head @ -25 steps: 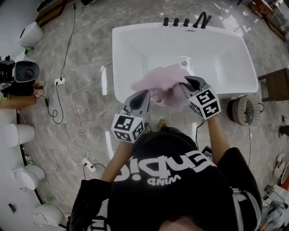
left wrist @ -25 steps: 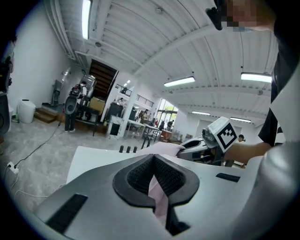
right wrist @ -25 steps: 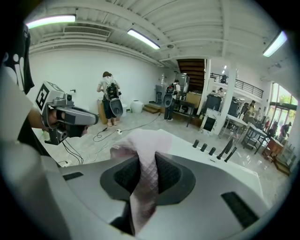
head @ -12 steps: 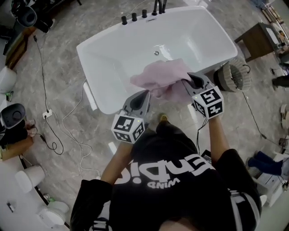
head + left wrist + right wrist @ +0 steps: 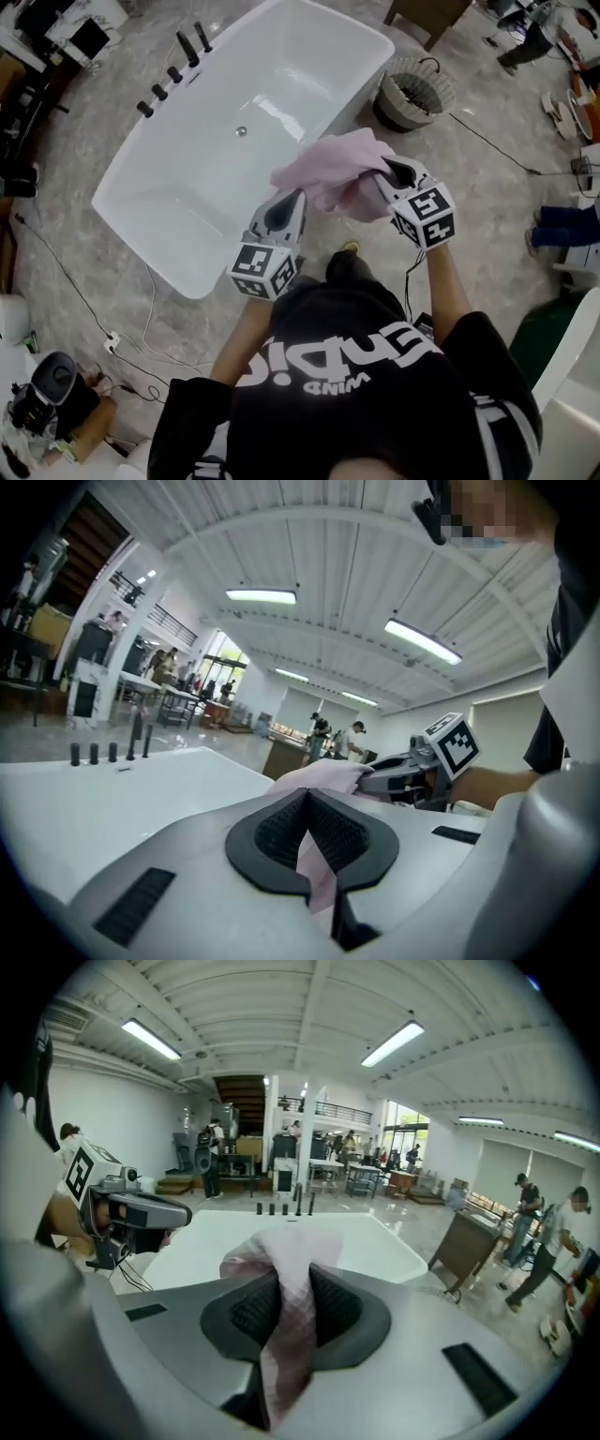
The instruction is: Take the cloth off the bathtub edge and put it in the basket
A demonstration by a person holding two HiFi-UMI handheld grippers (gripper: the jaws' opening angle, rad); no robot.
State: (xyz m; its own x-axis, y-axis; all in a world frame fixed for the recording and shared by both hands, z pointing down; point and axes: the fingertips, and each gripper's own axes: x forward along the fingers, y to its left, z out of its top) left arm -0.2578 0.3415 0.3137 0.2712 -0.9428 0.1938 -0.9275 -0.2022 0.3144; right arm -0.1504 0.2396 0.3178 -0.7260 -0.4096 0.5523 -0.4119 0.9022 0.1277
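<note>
Swung round since a second ago, the long white bathtub point(image 5: 187, 178) now lies at 10 o'clock of the one crumpled pink cloth point(image 5: 333, 173), which is held up between the left gripper point(image 5: 298, 195) and right gripper point(image 5: 384, 169). Only the head view shows the single round woven basket point(image 5: 415, 94), at 1 o'clock. Left gripper view: pads clamped on a cloth corner. Right gripper view: jaws likewise pinch the cloth, with five black tap fittings point(image 5: 284, 1208) beyond.
</note>
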